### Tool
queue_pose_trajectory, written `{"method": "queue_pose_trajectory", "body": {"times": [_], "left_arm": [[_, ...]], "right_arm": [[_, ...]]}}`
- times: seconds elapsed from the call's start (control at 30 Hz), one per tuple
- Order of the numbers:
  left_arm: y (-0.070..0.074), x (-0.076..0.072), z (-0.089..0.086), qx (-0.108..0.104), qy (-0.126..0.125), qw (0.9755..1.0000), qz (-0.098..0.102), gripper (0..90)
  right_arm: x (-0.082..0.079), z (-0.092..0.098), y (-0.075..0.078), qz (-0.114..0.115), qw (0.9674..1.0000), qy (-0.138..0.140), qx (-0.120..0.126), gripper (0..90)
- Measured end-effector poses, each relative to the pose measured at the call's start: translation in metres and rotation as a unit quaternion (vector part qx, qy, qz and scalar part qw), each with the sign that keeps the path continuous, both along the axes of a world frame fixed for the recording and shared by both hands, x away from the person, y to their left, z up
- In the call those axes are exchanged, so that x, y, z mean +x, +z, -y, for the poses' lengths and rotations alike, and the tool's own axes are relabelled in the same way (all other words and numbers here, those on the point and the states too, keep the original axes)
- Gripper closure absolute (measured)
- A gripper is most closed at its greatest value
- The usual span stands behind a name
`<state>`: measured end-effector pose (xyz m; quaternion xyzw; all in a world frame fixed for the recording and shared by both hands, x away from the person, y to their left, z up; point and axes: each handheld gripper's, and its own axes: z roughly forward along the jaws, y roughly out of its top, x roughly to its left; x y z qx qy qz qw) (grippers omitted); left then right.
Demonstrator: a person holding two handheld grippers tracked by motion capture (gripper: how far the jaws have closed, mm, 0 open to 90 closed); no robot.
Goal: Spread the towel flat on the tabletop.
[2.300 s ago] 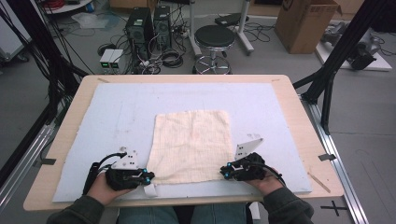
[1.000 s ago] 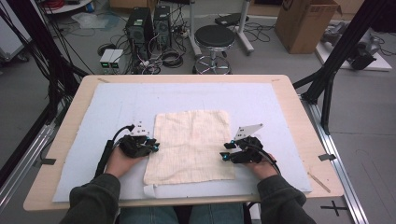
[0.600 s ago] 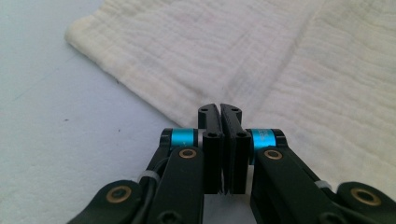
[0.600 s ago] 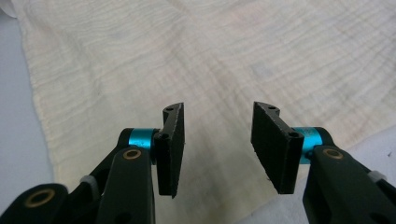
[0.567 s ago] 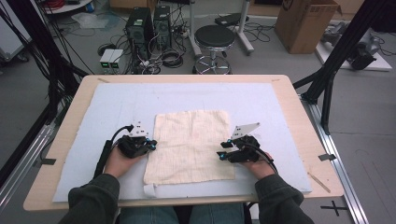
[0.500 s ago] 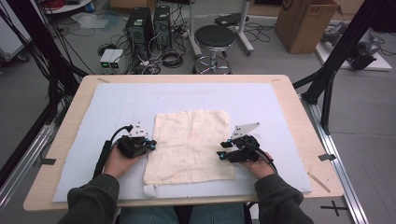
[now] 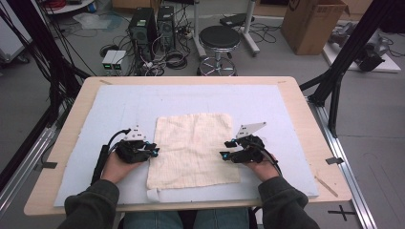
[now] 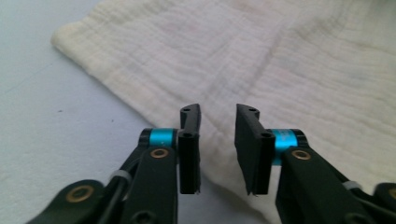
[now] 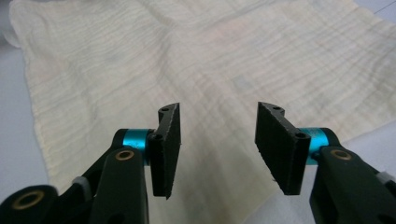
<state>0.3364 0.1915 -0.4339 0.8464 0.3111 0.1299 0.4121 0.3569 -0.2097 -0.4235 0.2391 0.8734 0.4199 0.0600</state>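
Cloth (image 7: 193,150): cream, crinkled weave, lying flat and nearly square on the mat, toward the near middle of the desk; its near-left corner is folded over in a small white flap at the mat's near edge.
Mat (image 7: 119,107): pale blue-grey sheet covering most of the desk top, with bare wood showing round it.
Desk (image 7: 296,102): light wood, rounded corners, a short strip of tape near its right near corner.
Left gripper (image 7: 152,149): held in the person's left hand (image 7: 117,164), low over the mat at the cloth's left edge, pointing right toward the cloth; grey plate on top, cable looping off to the left.
Left jaws: apart with a narrow gap, nothing between them; in the left gripper view (image 8: 217,149) they sit just over the cloth's edge, one jaw above the mat side and one above the cloth.
Right gripper (image 7: 225,149): held in the right hand (image 7: 260,164), at the cloth's right edge, pointing left toward the cloth; grey plate raised on top, cable trailing back along the wrist.
Right jaws: wide apart, holding nothing; in the right gripper view (image 9: 219,149) the cloth spreads out beyond and below them, its edge running under the right-hand jaw.
Contact: cannot tell whether either gripper's jaws touch the cloth.
Sleeves: dark green, coming in from the near edge on both sides.
Floor behind desk: a black round stool (image 7: 218,40), computer towers (image 7: 153,26) amid tangled cables, a cardboard box (image 7: 313,21) at far right.
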Motion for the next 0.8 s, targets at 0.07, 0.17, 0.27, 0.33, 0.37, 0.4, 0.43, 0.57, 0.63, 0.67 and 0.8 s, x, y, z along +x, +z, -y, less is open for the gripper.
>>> {"method": "queue_pose_trajectory", "body": {"times": [0.07, 0.17, 0.27, 0.33, 0.37, 0.4, 0.43, 0.57, 0.63, 0.67, 0.8], "left_arm": [[0.002, -0.003, 0.001, 0.003, -0.005, 1.0, 0.002, 63.0], [0.006, -0.006, 0.0, -0.009, -0.006, 0.9999, 0.004, 59.0], [0.009, -0.008, -0.004, -0.024, -0.004, 0.9997, 0.005, 55.9], [0.013, -0.01, -0.006, -0.035, -0.001, 0.9993, 0.009, 55.1], [0.014, -0.011, -0.007, -0.042, -0.001, 0.9991, 0.009, 54.5], [0.015, -0.011, -0.008, -0.045, -0.002, 0.9989, 0.011, 53.7], [0.016, -0.013, -0.009, -0.049, -0.002, 0.9987, 0.013, 53.4], [0.018, -0.013, -0.013, -0.055, 0.005, 0.9984, 0.014, 50.5], [0.018, -0.013, -0.014, -0.059, 0.009, 0.9981, 0.013, 48.7], [0.019, -0.013, -0.014, -0.061, 0.01, 0.998, 0.014, 48.1], [0.019, -0.013, -0.012, -0.067, 0.014, 0.9975, 0.016, 46.8]], "right_arm": [[0.002, 0.001, 0.0, 0.001, 1.0, -0.005, 0.006, 47.1], [0.004, 0.002, -0.001, -0.005, 0.9998, -0.016, 0.009, 43.2], [0.005, 0.002, -0.001, 0.0, 0.9997, -0.024, 0.012, 39.7], [0.004, 0.002, 0.0, -0.002, 0.9994, -0.03, 0.017, 37.7], [0.004, 0.003, 0.0, -0.004, 0.9993, -0.032, 0.02, 36.1], [0.003, 0.003, 0.0, -0.006, 0.9991, -0.035, 0.021, 34.7], [0.003, 0.003, 0.0, -0.007, 0.9991, -0.036, 0.02, 33.6], [0.001, 0.005, 0.001, -0.003, 0.9988, -0.044, 0.021, 29.8], [0.0, 0.005, 0.002, 0.002, 0.9986, -0.05, 0.02, 28.2], [0.0, 0.005, 0.002, 0.004, 0.9985, -0.051, 0.018, 27.6], [0.002, 0.005, 0.001, 0.002, 0.9982, -0.055, 0.021, 27.5]]}}
